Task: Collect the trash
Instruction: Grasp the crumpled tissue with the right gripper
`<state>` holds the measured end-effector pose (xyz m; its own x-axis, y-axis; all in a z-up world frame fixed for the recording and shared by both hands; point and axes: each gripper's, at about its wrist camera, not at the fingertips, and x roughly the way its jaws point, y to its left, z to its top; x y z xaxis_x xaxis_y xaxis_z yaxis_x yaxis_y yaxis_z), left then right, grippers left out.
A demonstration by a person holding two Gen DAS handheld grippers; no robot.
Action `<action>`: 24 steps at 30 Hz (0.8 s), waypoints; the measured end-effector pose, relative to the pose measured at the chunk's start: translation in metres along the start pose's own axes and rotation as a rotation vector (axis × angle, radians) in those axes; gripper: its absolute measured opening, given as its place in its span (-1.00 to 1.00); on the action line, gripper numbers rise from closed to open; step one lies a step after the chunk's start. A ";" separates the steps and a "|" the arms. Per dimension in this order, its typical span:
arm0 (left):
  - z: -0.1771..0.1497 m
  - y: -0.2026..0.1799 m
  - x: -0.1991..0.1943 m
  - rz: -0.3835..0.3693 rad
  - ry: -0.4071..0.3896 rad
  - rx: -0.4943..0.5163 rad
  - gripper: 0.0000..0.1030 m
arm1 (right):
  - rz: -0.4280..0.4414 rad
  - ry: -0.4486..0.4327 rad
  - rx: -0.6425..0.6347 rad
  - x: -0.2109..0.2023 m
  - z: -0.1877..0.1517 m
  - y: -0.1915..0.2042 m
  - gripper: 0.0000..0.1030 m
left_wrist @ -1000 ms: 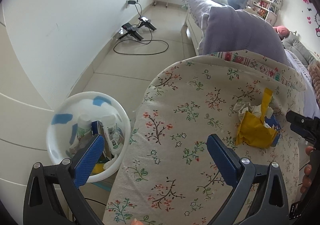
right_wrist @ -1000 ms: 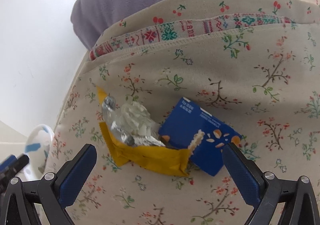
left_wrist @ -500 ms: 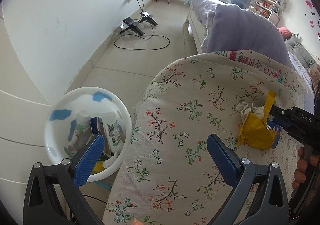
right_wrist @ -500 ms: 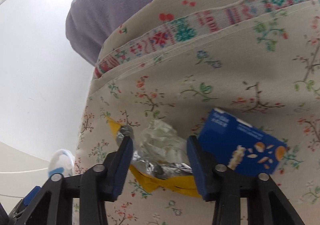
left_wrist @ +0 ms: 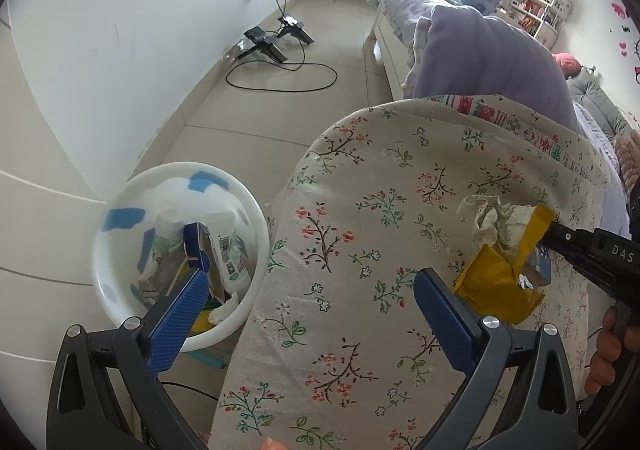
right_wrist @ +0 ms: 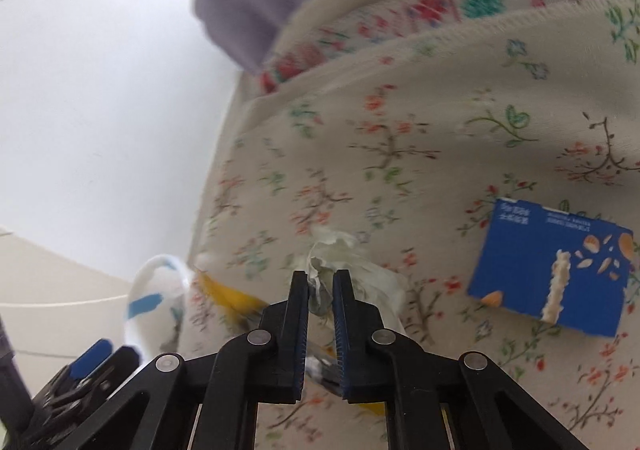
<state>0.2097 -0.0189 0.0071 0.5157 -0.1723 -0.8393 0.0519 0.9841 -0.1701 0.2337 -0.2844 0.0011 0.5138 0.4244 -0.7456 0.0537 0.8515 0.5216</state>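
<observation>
A yellow wrapper with crumpled white tissue and foil inside is held just above the floral cloth. My right gripper is shut on this wrapper bundle; it also shows in the left wrist view. A blue carton lies flat on the cloth to the right of it. My left gripper is open and empty, over the cloth's left edge. A white bin on the floor to the left holds tubes and packets.
A purple pillow lies beyond the cloth on the bed. Black stands and a cable lie on the tiled floor by the white wall. A shelf stands at the far right.
My right gripper closed on the yellow wrapper with the tissue and pulled it left, away from the blue carton. The left gripper stayed open and barely moved.
</observation>
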 end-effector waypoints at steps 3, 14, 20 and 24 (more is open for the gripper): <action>-0.003 -0.005 0.000 -0.011 0.009 0.012 1.00 | -0.009 -0.022 -0.005 -0.017 -0.001 -0.001 -0.79; -0.015 -0.057 0.012 -0.105 0.084 0.082 1.00 | -0.054 -0.130 0.063 -0.073 -0.007 -0.033 -0.79; -0.027 -0.105 0.030 -0.131 0.136 0.083 1.00 | -0.108 -0.138 0.088 -0.104 -0.018 -0.069 -0.79; -0.033 -0.131 0.046 -0.121 0.155 0.048 1.00 | -0.134 -0.125 0.111 -0.108 -0.030 -0.089 -0.79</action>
<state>0.1983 -0.1576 -0.0267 0.3656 -0.2909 -0.8841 0.1480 0.9560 -0.2534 0.1482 -0.3965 0.0227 0.5975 0.2622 -0.7578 0.2194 0.8555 0.4690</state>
